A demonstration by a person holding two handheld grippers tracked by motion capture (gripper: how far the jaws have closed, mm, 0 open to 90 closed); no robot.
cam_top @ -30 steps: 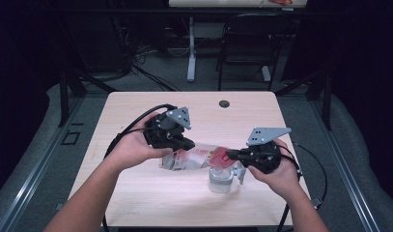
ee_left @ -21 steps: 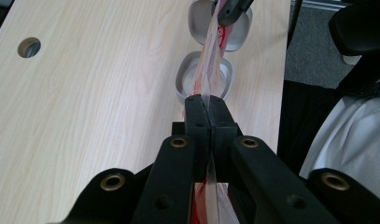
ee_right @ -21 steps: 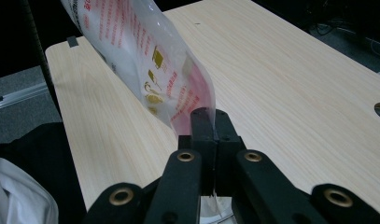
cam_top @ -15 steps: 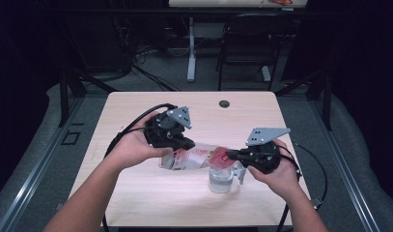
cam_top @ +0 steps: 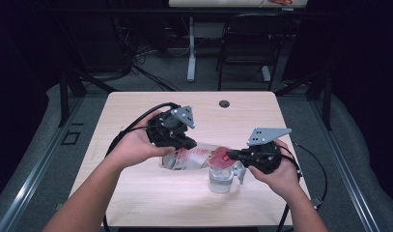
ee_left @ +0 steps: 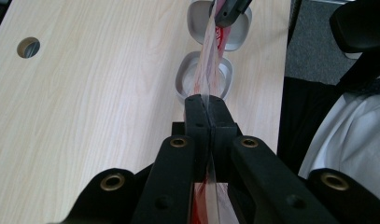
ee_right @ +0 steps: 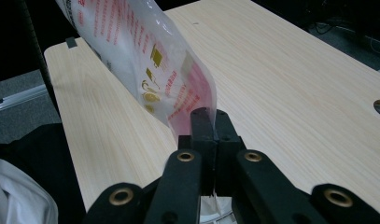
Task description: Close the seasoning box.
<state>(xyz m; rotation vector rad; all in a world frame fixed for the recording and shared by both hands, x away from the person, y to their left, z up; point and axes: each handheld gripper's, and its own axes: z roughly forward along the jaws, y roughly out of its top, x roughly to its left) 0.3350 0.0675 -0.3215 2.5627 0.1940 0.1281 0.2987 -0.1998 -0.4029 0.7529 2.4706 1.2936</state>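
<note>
A clear plastic bag (cam_top: pixel 194 157) with red and gold print hangs stretched between both grippers above the table's front half. My left gripper (cam_top: pixel 188 144) is shut on the bag's left end; in the left gripper view its jaws (ee_left: pixel 208 106) pinch the thin film edge-on. My right gripper (cam_top: pixel 231 155) is shut on the bag's right end, and its jaws (ee_right: pixel 209 125) clamp the edge of the printed bag (ee_right: pixel 145 60). A clear container (cam_top: pixel 219 180) stands on the table right under the bag. Two rounded pale containers (ee_left: pixel 204 80) (ee_left: pixel 236 30) lie below the film.
The light wooden table (cam_top: pixel 136 193) has a round cable hole (cam_top: pixel 224 103) near its far edge. Cables trail from both grippers over the table's sides. A chair (cam_top: pixel 247 53) and a desk leg stand on the dark floor beyond the table.
</note>
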